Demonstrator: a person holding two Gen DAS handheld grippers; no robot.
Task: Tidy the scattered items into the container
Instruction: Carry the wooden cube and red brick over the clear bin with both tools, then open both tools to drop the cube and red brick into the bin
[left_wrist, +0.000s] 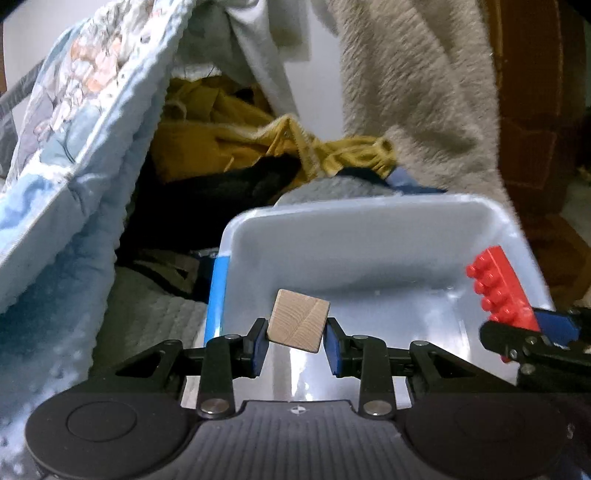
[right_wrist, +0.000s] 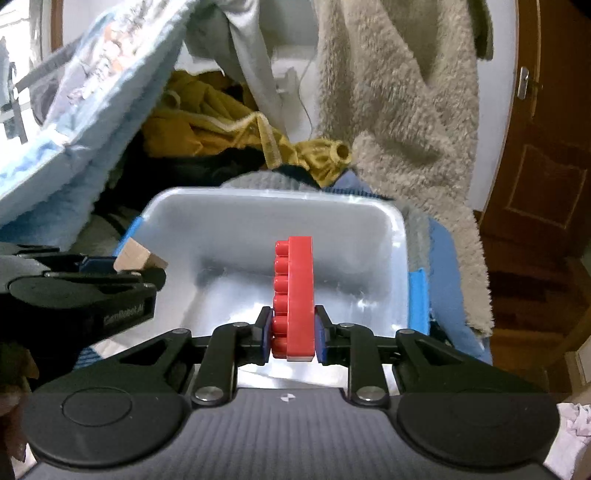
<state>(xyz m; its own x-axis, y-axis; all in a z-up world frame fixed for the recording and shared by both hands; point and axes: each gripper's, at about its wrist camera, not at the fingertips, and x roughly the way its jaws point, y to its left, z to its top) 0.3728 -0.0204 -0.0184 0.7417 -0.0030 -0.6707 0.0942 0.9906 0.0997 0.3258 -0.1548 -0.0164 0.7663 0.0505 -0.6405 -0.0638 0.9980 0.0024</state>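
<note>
Container (right_wrist: 275, 206), a pale plastic tub at frame centre, looks empty inside, so nothing seems deposited yet. Left gripper (left_wrist: 294, 338) has its jaws clamped on a tilted wooden block (left_wrist: 298, 320); right gripper (right_wrist: 293, 334) grips a red studded brick (right_wrist: 300, 295). Both items hang over the tub, awaiting release.

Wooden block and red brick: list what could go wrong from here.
1. The block sits tilted, pinched at its corners by the left tool; it may twist out early.
2. Both tools crowd the bin; the right tool, holding the brick, could bump the left.
</note>
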